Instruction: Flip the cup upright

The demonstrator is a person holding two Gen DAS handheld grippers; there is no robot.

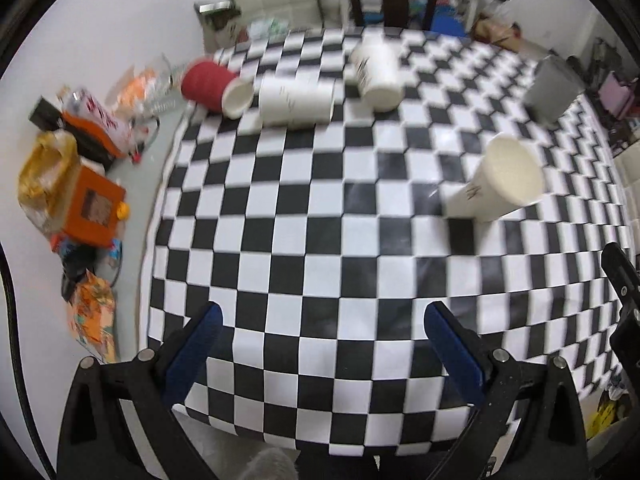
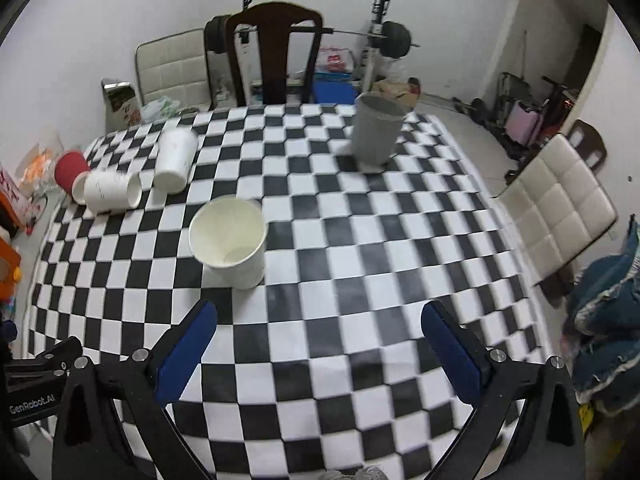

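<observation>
Fingers [image 2: 184, 354] on both grippers spread, empty. Fallen white paper cups [image 2: 113, 191] far left: light, crushable; pinch gently mid-wall.

Each camera sits behind its own jaws and looks forward and down across the checkered worktop [image 2: 360, 264] from above the near edge. The left view angles toward the worktop's left side. Both share the upright white cup [image 2: 230, 242] ahead of the jaws and the lying cups [image 1: 296, 100] beyond.
</observation>
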